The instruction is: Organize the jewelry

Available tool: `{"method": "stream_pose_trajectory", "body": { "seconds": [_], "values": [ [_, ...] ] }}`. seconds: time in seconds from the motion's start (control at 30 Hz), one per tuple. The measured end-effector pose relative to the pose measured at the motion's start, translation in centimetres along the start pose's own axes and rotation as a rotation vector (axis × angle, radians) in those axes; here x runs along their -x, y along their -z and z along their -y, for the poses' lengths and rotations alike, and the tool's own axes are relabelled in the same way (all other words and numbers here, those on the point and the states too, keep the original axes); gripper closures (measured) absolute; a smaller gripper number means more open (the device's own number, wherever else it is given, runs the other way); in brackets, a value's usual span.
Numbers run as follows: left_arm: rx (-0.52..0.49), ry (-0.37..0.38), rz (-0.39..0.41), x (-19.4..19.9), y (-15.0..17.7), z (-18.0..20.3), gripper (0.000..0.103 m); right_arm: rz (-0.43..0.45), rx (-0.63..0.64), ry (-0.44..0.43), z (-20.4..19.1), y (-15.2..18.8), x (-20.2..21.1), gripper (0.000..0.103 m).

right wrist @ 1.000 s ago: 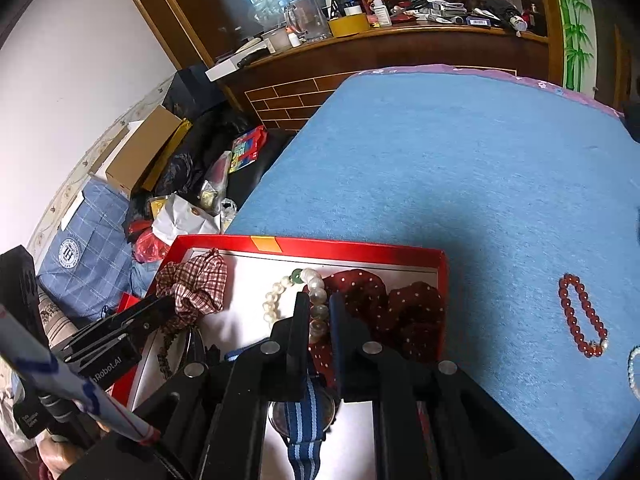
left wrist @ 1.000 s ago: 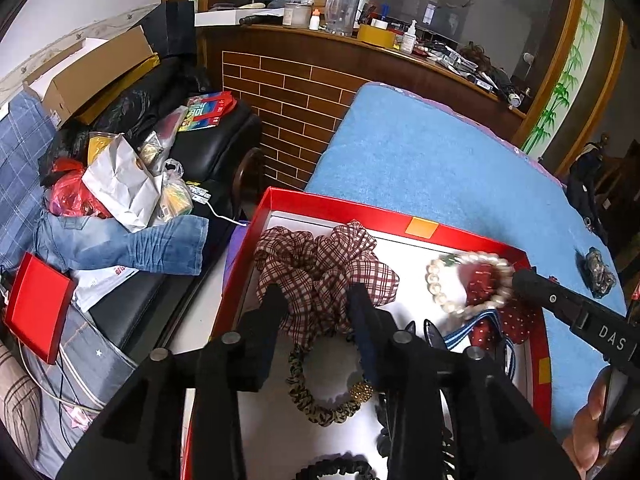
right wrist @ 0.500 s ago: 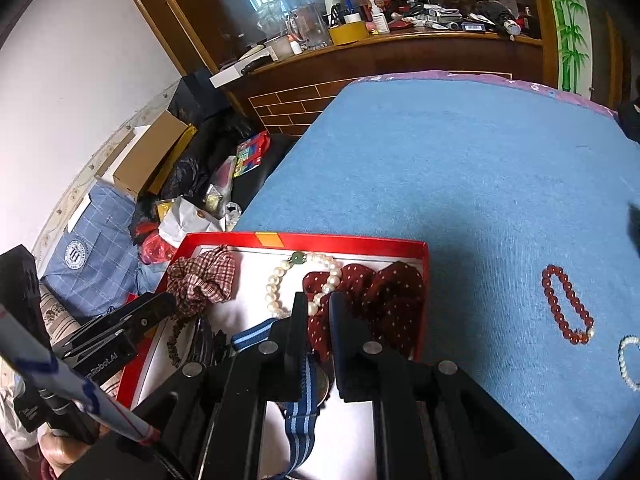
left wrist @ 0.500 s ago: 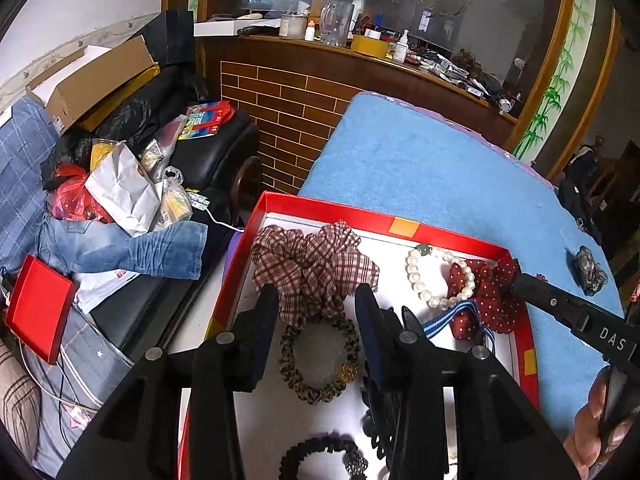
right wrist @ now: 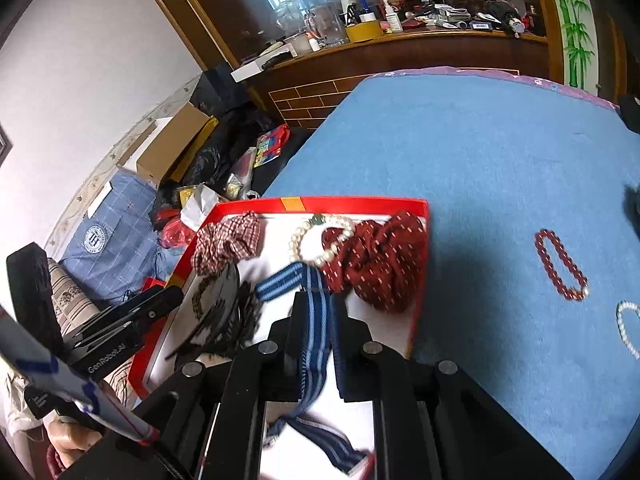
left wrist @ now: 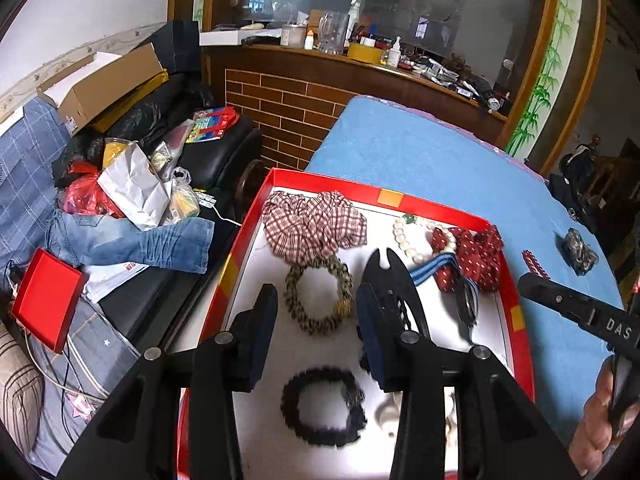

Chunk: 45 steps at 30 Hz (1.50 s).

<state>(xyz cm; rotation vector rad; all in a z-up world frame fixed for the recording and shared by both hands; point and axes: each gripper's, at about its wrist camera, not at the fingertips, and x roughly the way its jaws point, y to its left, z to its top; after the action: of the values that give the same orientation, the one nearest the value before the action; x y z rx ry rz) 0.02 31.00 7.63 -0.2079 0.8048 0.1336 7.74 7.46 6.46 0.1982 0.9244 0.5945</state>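
A red box (left wrist: 320,181) with a white floor holds a checked scrunchie (left wrist: 312,228), a leopard-print hair tie (left wrist: 318,300), a pearl bracelet (left wrist: 412,240), a dotted red scrunchie (left wrist: 476,256), a watch on a blue striped strap (left wrist: 434,272), a black hair claw (left wrist: 394,288) and a black bead ring (left wrist: 320,412). My left gripper (left wrist: 316,296) hovers open over the hair tie, holding nothing. My right gripper (right wrist: 318,300) is shut above the striped strap (right wrist: 316,312), which lies in the box below it. A red bead bracelet (right wrist: 560,266) lies on the blue cloth (right wrist: 480,152).
A white bead bracelet (right wrist: 626,328) and a dark bundle (left wrist: 580,250) lie on the cloth right of the box. A cluttered black sofa (left wrist: 132,184) stands left of the table. A brick-fronted counter (left wrist: 304,100) with bottles runs behind. A hand (left wrist: 600,424) grips the right tool.
Both grippers have drawn back toward the near side of the box, so its contents sit higher in each view. The black bead ring has come into the left view.
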Motion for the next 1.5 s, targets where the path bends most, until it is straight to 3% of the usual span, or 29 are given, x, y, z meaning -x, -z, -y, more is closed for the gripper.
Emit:
{"method": "stream_pose_trajectory", "body": {
  "seconds": [0.5, 1.5],
  "values": [
    [-0.035, -0.018, 0.036, 2.7, 4.6, 3.1, 0.061, -0.029, 0.019, -0.060, 0.2, 3.9, 1.8, 0.090],
    [-0.067, -0.061, 0.068, 5.3, 8.3, 4.8, 0.056, -0.047, 0.045, -0.070, 0.1, 7.9, 3.5, 0.087]
  ]
}}
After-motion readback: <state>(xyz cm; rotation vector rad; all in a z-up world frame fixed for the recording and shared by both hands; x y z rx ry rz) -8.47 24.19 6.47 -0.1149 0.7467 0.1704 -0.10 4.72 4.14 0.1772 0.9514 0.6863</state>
